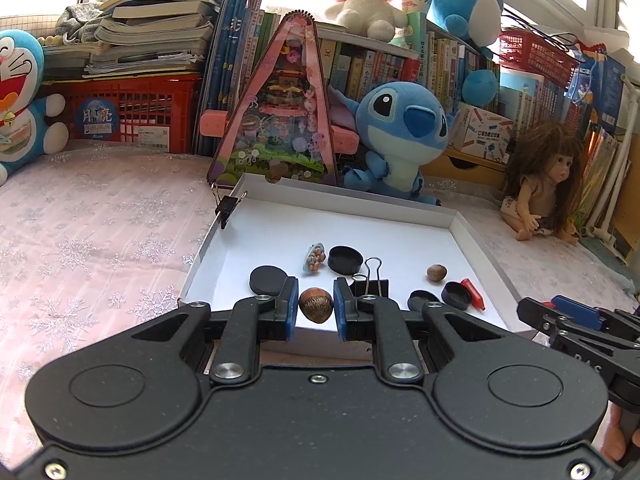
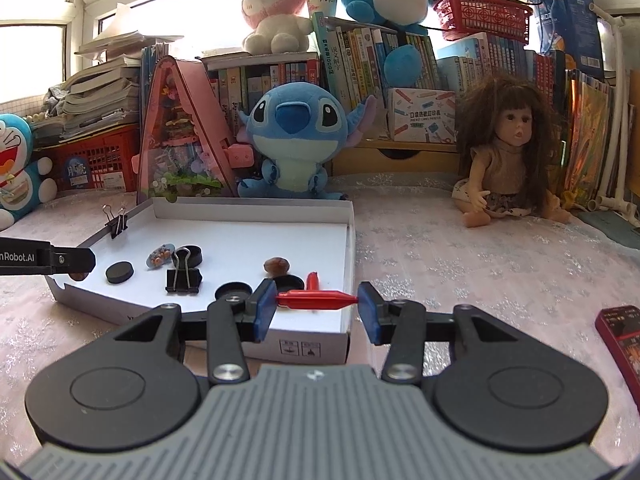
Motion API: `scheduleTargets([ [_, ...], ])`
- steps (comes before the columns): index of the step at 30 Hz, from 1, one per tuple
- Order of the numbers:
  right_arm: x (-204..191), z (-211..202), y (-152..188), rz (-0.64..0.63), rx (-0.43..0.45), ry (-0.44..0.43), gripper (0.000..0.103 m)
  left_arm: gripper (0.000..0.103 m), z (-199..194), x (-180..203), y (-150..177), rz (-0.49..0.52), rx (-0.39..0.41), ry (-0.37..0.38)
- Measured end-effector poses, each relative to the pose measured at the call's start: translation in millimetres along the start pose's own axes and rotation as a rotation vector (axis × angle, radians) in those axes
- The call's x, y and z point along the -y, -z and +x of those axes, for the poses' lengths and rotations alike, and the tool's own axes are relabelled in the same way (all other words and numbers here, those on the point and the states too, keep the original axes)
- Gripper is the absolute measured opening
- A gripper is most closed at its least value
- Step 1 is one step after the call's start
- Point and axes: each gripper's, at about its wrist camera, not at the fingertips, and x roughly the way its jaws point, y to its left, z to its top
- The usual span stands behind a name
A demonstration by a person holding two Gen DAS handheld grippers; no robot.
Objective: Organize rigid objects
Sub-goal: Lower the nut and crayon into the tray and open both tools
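Pink snowflake cloth, left tool gripping nut, right tool clamping red piece.

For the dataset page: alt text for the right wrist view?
The right gripper holds a red pointed piece lengthwise between its blue pads, above the near corner of a white tray containing black caps, a binder clip and nuts. Plush toys, a doll and books sit behind.

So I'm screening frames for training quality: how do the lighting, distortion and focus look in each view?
Left wrist view: windows behind the books blow out to white, backlighting the toys; fisheye bends the white tray edges; the walnut between the left hand-held gripper stays sharp. Right wrist view: same window glare, curved shelves; the red piece in the right hand-held gripper is crisp.
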Motion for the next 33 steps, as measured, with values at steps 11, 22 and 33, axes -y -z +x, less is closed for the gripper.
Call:
scheduleTargets([
  [11,10.6,23.3,-30.3,0.034,-0.001,-0.092,0.050,0.017,19.3,0.7,-38.5,-0.018,-0.011,0.009],
  [22,25.8,73.9,-63.3,0.112,-0.049,-0.181,0.050,0.017,87.5,-3.8,-60.5,0.025,-0.049,-0.023],
  [33,8.2,113.2,-44.2,0.171,-0.054,-0.217,0.050,0.017,129.6,-6.8,-47.0,0.049,-0.047,-0.065],
])
